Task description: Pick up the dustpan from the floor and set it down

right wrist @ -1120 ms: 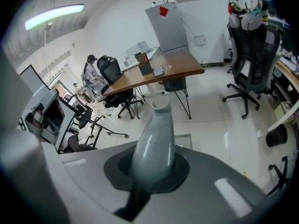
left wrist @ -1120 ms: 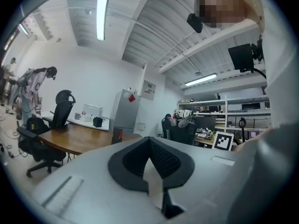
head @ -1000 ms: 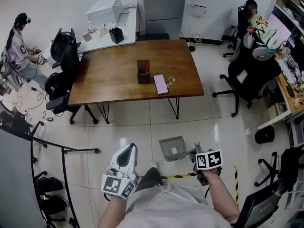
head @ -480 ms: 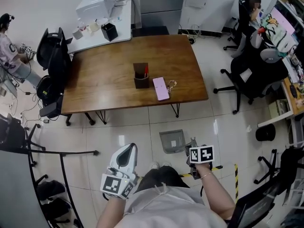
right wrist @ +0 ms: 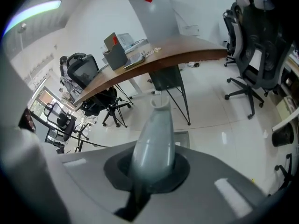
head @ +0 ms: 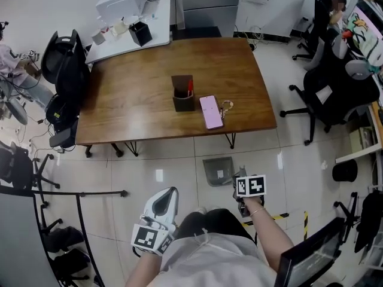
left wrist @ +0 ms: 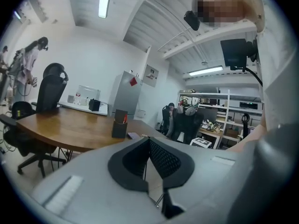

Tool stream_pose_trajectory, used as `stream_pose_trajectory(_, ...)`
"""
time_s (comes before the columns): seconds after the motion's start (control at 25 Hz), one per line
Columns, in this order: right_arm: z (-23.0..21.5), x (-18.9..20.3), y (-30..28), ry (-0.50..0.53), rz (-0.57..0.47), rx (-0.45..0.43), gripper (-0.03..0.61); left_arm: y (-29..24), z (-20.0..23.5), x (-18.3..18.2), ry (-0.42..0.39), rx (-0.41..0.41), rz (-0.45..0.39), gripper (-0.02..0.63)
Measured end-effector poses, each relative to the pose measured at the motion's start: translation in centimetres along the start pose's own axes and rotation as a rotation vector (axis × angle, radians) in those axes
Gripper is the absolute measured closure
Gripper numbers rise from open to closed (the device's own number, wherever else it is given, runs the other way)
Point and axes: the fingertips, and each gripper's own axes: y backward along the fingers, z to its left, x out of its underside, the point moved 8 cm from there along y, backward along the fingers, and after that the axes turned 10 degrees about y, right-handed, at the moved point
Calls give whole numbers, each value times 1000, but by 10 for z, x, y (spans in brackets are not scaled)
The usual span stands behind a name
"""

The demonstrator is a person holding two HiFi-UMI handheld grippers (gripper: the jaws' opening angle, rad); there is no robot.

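A person in a pale grey top stands over a white tiled floor with a gripper in each hand. The left gripper, at the person's left side, has its jaws together at the tips with nothing between them. The right gripper, angled steeply down, has its jaws clamped on the pale grey handle of the dustpan. The grey dustpan is low at the floor just in front of the person, near the table's near edge and close to its right-hand pair of legs; whether the pan touches the tiles cannot be told. A strip of yellow-and-black tape marks the floor to the person's right. Beyond the dustpan, a brown wooden table carries a dark pen holder near its middle, a pink phone just beside it toward the near edge, and a bunch of keys next to the phone. One black office chair stands at the table's left end, and another stands off its right end. Farthest back, beyond the table's far left corner, a white desk holds a white printer and a black box.
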Motion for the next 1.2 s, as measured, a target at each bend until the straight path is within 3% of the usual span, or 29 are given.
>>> stream_pose_trajectory(0.28,-5,22,-46,-48,-9,41,574,-5,12,21,-3,4,26,600)
stream_pose_trajectory(0.52,3,39,-53,38,11,59,563,-3,25,30,9,-7,42,600)
stream_pose_trajectory(0.64,8,43,-57,82,63,55,437,-4,27,27,20,-2,40,600)
stream_pose_trajectory(0.76,16,39,-55,121,-1,127,-5,-1,23,18,31,7,49,600)
stream_pose_trajectory(0.92,13,38,-29,141,1,207,-6,9,6,-3,37,28,69,600)
stream_pose_trajectory(1.04,17,39,-2,123,-7,206,-6,18,-4,-17,36,49,80,600)
stream_pose_trajectory(1.2,37,38,43,91,-111,171,-1,31,-17,-28,25,79,68,600)
